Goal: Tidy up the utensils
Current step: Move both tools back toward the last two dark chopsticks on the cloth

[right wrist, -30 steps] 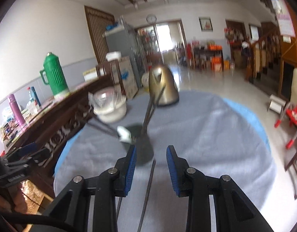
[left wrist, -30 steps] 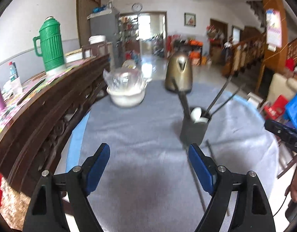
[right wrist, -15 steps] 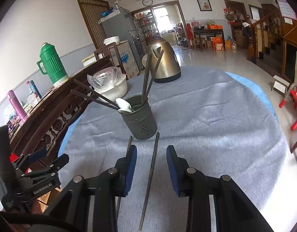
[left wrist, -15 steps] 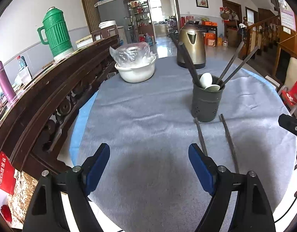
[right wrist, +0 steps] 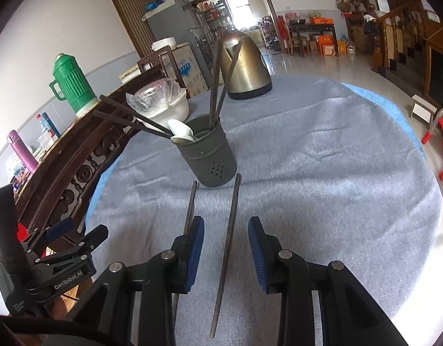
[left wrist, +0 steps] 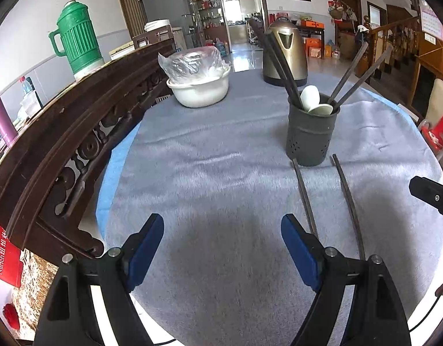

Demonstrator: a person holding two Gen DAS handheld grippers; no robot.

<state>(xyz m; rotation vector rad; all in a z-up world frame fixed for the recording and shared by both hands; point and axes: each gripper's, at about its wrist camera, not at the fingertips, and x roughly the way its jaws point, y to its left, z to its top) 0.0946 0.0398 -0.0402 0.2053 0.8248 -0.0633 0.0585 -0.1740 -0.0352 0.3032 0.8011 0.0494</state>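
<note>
A dark grey utensil holder [left wrist: 311, 132] stands on the grey tablecloth [left wrist: 221, 173]; it holds several dark chopsticks and two white spoons [left wrist: 310, 99]. It also shows in the right wrist view [right wrist: 210, 155]. Two loose dark chopsticks lie on the cloth in front of it: one [left wrist: 304, 199] on the left, one [left wrist: 348, 201] on the right. In the right wrist view the right chopstick [right wrist: 227, 248] lies between my open right gripper's [right wrist: 225, 250] fingers, the left one [right wrist: 190, 207] just outside them. My left gripper [left wrist: 221, 245] is open and empty, left of both chopsticks.
A white bowl [left wrist: 199, 90] covered with plastic and a brass-coloured kettle [left wrist: 286, 54] stand at the far side of the table. A dark carved wooden bench back [left wrist: 62, 132] runs along the left with a green thermos [left wrist: 75, 47] behind it.
Both grippers have pulled back and tilted down, so the holder and the two loose chopsticks now show more fully. The right gripper's fingers have opened wider around the right chopstick.
</note>
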